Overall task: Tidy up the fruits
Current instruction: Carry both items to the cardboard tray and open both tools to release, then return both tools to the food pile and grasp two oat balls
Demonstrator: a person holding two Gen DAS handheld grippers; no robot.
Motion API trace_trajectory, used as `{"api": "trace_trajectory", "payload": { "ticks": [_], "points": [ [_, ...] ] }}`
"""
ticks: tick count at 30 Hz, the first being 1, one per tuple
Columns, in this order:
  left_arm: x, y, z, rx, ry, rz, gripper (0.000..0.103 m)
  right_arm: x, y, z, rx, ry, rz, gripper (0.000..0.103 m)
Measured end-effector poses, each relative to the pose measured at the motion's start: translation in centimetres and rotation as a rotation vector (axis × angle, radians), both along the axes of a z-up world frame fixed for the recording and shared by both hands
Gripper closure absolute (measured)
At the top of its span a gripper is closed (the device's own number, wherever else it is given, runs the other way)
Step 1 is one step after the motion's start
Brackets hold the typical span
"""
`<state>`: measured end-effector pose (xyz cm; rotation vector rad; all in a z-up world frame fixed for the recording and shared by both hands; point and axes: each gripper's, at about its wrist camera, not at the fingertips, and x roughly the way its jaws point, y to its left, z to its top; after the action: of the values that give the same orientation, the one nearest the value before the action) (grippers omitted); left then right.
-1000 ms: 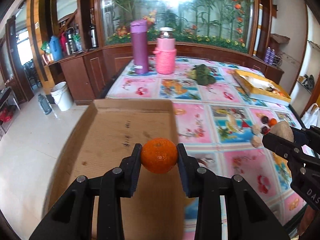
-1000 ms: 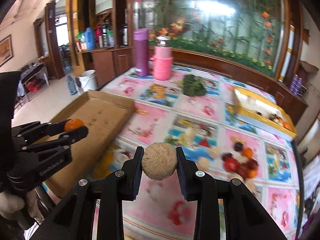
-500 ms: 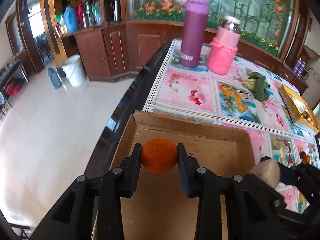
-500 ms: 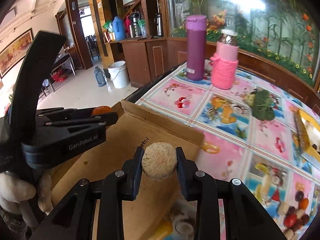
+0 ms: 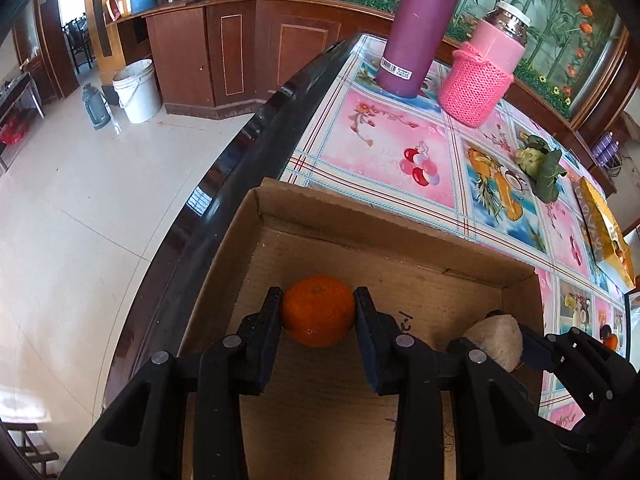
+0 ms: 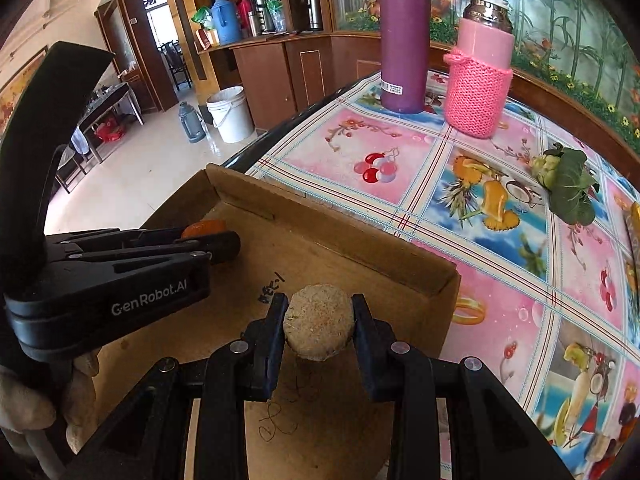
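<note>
Orange (image 5: 317,311), stem dimple facing up, sits pinched in the left claw (image 5: 318,314) as it eases apart; at three o'clock, the right claw (image 6: 319,322) pinches a brown fruit (image 6: 319,321), both over the cardboard box (image 5: 400,248).

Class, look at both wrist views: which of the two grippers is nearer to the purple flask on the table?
Right, though only slightly. The right gripper sits over the cardboard box on the side facing the purple flask; the left gripper sits over the box's floor-side corner, farther off.
</note>
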<state>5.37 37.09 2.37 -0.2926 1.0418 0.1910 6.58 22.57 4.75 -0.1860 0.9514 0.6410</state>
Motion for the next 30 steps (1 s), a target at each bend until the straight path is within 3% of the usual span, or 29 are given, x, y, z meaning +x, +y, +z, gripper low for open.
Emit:
{"api": "trace_trajectory", "payload": {
  "ticks": [4,6,12,15,19,22,30],
  "points": [
    [-0.2,0.2,0.5,-0.007,-0.021,0.006,0.055,-0.1,0.3,-0.2,-0.003,-0.003,0.002,0.065],
    [-0.3,0.1,0.8,-0.009,-0.03,0.007,0.052,-0.2,0.3,-0.1,-0.003,-0.012,-0.001,0.05],
    [-2.5,-0.2,4.1,0.018,-0.103,0.028,0.052,-1.5,-1.0,2.5,0.019,-0.075,-0.009,0.048],
    [-4.7,-1.0,6.9,0.032,-0.174,0.038,0.042,-3.0,-3.3,4.6,0.035,-0.13,-0.008,0.046],
    [-7.6,-3.5,9.4,0.043,-0.247,0.013,0.029,-5.2,-8.0,6.4,0.044,-0.179,-0.04,0.037],
    [-9.2,-6.4,10.0,0.034,-0.261,-0.036,0.028,-6.6,-12.6,6.5,0.056,-0.175,-0.094,0.035],
    [-11.5,-14.7,7.7,-0.027,-0.224,-0.167,0.027,-9.7,-26.3,5.3,0.101,-0.122,-0.313,0.034]
  ]
}}
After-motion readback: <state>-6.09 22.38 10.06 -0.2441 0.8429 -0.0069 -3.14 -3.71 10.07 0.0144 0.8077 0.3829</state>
